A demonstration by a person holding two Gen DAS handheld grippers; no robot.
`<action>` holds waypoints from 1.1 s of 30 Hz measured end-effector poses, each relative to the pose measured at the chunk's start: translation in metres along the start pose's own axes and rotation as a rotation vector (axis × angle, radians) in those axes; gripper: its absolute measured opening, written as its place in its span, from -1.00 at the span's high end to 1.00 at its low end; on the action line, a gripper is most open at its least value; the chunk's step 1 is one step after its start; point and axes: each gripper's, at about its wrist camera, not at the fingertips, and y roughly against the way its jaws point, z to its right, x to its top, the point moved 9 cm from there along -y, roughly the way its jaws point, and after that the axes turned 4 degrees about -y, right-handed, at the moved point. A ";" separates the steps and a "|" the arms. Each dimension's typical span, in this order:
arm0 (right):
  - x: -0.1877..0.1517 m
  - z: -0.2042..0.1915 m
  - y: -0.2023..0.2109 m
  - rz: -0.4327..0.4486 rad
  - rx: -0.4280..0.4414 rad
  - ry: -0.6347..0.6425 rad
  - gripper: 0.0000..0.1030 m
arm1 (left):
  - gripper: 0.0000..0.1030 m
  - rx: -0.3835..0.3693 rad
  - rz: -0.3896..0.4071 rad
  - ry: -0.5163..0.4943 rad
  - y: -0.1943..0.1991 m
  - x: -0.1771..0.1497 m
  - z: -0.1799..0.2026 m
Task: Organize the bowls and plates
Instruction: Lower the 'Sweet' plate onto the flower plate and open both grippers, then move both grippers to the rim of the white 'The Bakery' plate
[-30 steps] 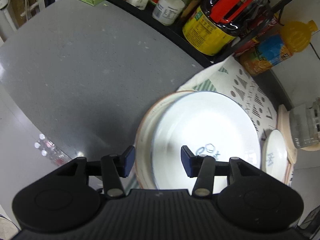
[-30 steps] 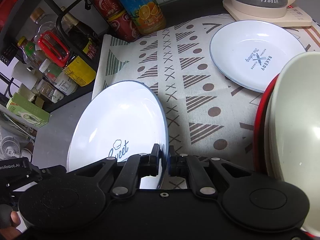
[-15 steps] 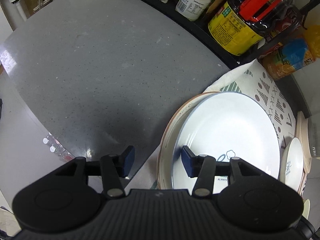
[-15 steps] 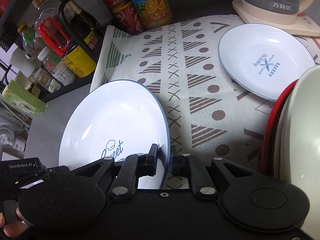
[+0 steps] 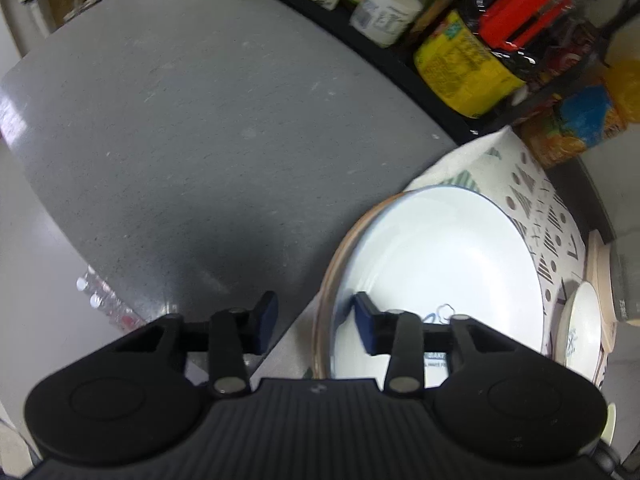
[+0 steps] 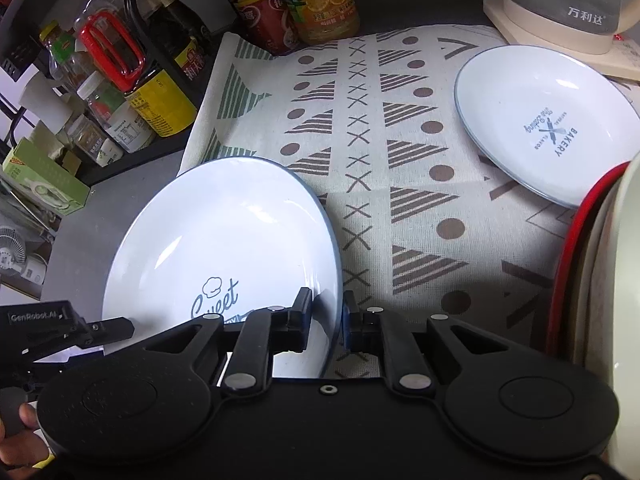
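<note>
since a second ago left tongs [image 5: 316,320] are closing astride the sweet plate [image 5: 440,272] rim, not yet gripping, taking over as right tongs [image 6: 326,314] are opening, loosening their pinch.

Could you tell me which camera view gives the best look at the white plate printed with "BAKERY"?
The right wrist view: the BAKERY plate lies face-up on the patterned cloth, nearly whole, its lettering readable. In the left wrist view it is only a thin sliver at the right edge, its print too small to read.
</note>
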 end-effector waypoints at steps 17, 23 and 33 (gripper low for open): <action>-0.003 0.012 0.008 -0.041 -0.027 -0.066 0.30 | 0.58 -0.017 -0.010 -0.082 0.008 0.001 0.012; 0.004 0.010 0.026 0.005 -0.007 -0.078 -0.06 | -0.04 -0.021 0.006 -0.142 0.024 0.000 0.020; 0.013 -0.010 0.070 0.136 0.020 -0.036 -0.79 | -0.62 -0.066 0.029 -0.194 0.050 0.000 0.027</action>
